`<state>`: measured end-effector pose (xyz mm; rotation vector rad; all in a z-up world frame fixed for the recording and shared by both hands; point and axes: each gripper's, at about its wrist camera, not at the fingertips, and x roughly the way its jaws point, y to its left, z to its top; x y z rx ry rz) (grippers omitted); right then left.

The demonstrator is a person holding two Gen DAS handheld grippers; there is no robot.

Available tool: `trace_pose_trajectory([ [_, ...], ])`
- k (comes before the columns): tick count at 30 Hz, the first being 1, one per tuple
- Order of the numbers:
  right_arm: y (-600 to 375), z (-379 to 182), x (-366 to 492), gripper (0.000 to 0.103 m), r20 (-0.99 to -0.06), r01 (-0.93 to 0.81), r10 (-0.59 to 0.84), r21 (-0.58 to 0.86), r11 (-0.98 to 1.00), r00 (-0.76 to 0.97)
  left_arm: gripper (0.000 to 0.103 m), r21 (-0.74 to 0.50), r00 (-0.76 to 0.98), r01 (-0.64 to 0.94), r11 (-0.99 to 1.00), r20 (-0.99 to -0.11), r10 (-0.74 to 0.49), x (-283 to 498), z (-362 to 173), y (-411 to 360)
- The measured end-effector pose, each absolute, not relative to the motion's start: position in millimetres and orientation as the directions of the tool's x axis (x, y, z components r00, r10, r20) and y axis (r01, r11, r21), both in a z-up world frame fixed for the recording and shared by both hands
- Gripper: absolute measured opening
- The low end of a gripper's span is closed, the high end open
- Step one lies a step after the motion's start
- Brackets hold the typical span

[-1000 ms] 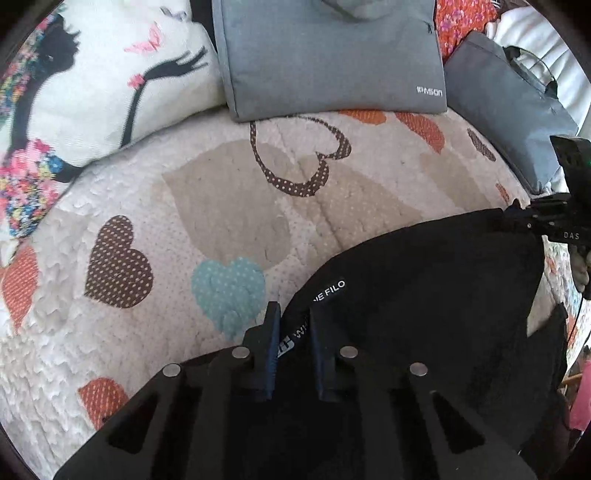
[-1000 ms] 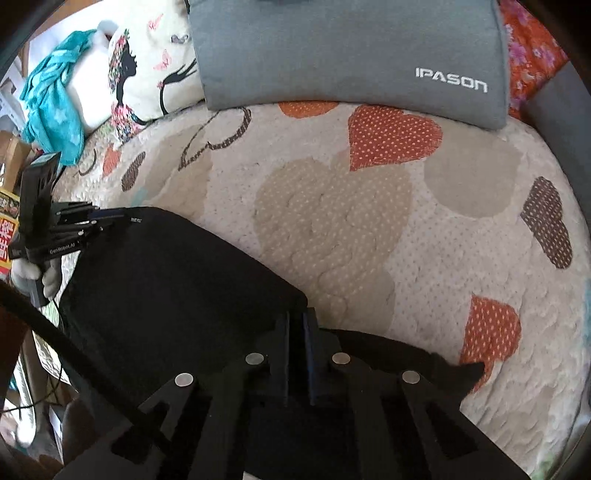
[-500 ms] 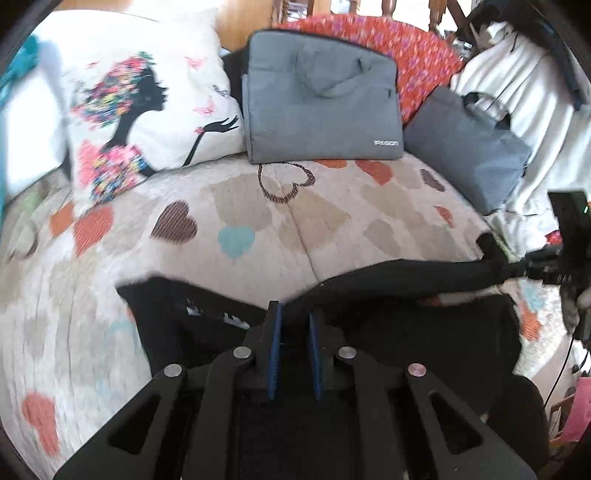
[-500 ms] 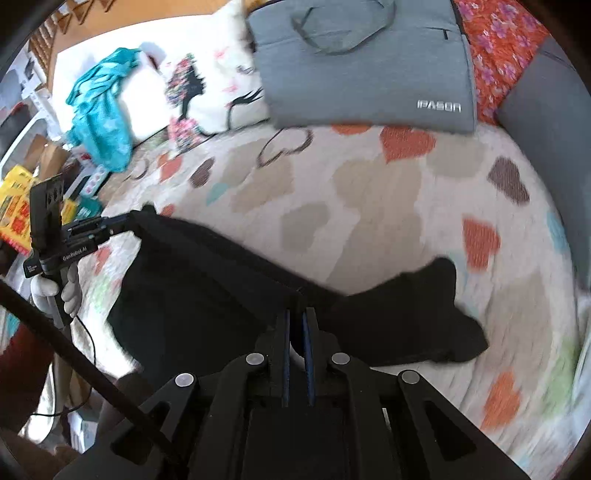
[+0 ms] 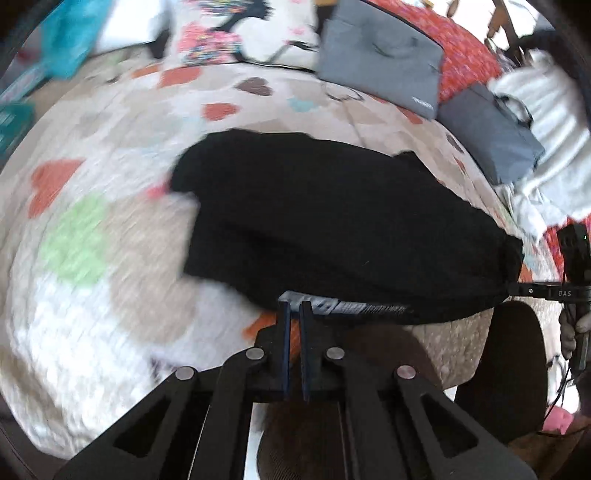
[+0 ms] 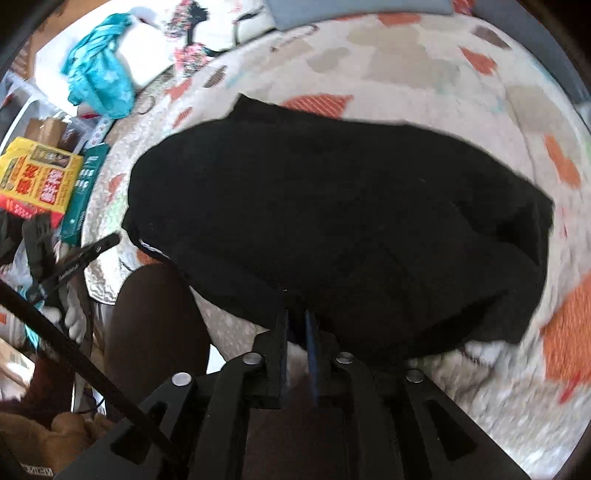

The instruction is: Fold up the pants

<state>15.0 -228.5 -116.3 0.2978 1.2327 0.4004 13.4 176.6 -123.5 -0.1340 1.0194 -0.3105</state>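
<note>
The black pants (image 5: 332,221) lie folded over on the heart-print quilt (image 5: 92,258), near its front edge. My left gripper (image 5: 294,308) is shut on the pants' waistband with its printed label (image 5: 354,307) at the near edge. My right gripper (image 6: 295,314) is shut on the near edge of the pants (image 6: 351,221). The right gripper also shows at the right edge of the left wrist view (image 5: 517,288), pinching the other end. The left gripper shows at the left of the right wrist view (image 6: 110,240).
Two grey laptop bags (image 5: 384,59) and a printed pillow (image 5: 236,29) stand at the back of the bed. White bedding (image 5: 546,122) is piled at the right. A teal cloth (image 6: 99,77) and yellow boxes (image 6: 37,177) lie left. The person's knee (image 6: 155,332) is at the quilt's edge.
Both grippers have pulled the held edge of the pants toward the front of the bed. The pants have gone from stretched in the air to lying doubled on the quilt.
</note>
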Motion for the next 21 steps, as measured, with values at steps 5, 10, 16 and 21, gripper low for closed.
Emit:
trace_pose_trajectory([
  [5,-275,-83,-6,0.038,-0.795,-0.020,0.440,0.476,0.879,0.418,0.007,-0.261,0.549,0.097,0.960,-0.791,-0.271,-19,-111,214],
  [10,-320,-70,-5,0.051,-0.774,0.124,0.338,0.468,0.875,0.535,0.014,-0.296,0.560,0.034,0.955,-0.786,-0.263,-22,-112,227],
  [16,-315,-93,17,0.052,-0.774,0.190,0.320,0.486,0.853,0.546,0.018,-0.341,0.547,0.030,0.939,-0.781,-0.301,-15,-108,211],
  [21,-295,-111,25,0.007,-0.817,0.122,0.337,0.437,0.891,0.468,0.019,-0.331,0.560,0.049,0.942,-0.772,-0.300,-8,-93,194],
])
